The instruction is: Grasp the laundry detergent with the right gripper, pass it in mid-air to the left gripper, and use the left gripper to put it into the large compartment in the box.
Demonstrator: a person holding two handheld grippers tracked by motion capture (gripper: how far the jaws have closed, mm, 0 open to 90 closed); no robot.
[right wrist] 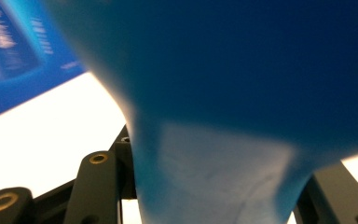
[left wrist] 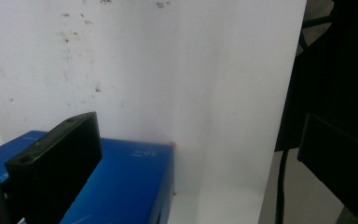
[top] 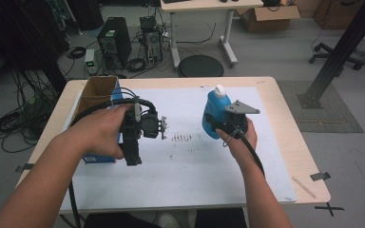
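Note:
A blue bottle [top: 216, 108] with a white cap is gripped low on its body by my right gripper [top: 215, 125], over the right half of the white mat [top: 190, 166]. In the right gripper view the bottle [right wrist: 242, 93] looms close, and my right gripper [right wrist: 214, 198] is shut on its sides. My left gripper [top: 132, 154] is over the mat's left part, beside a blue box [top: 100, 159]. In the left gripper view my left gripper [left wrist: 196, 182] stands open, its left jaw over the blue box [left wrist: 130, 182], with nothing clamped.
An open cardboard box [top: 95, 92] stands at the table's back left. Small dark marks [top: 180, 138] dot the mat's middle. Beyond the table are a round stool [top: 200, 65], computer towers [top: 115, 40] and floor cables. A black post [top: 342, 52] rises at the right.

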